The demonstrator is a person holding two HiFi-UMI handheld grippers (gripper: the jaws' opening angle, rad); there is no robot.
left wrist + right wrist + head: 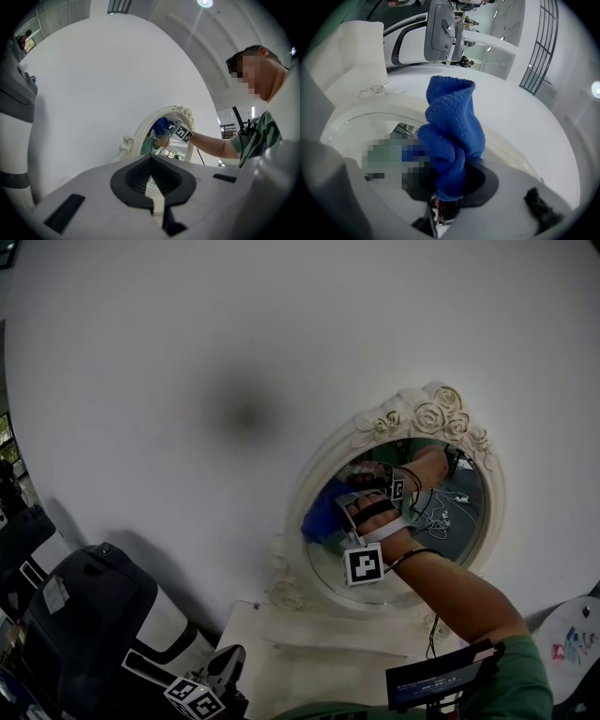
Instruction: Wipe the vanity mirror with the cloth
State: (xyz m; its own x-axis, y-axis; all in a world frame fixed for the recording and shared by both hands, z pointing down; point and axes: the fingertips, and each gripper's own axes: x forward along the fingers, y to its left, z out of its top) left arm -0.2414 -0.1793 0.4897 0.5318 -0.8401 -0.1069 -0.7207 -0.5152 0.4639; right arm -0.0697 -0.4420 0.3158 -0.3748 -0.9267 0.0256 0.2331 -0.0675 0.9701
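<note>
A blank white wall (234,352) fills the room's backdrop, with a white counter (309,652) at its foot. The oval mirror (431,413), framed in moulded roses, stands on that counter. The right hand-held gripper (342,521) pinches a bunched blue cloth (323,517) at its tip, and the cloth meets the glass. The left hand-held gripper (228,664) hangs low over the counter's near edge, well apart from the mirror, its jaws pressed together on nothing. Dark-and-white equipment (84,615) stands on its outer side.

Only the left gripper view takes in the person's green shirt (262,136), a ceiling lamp (205,3) and the mirror ahead. Only the right gripper view shows the cloth's knit up close and a grille (543,47) of dark bars beyond.
</note>
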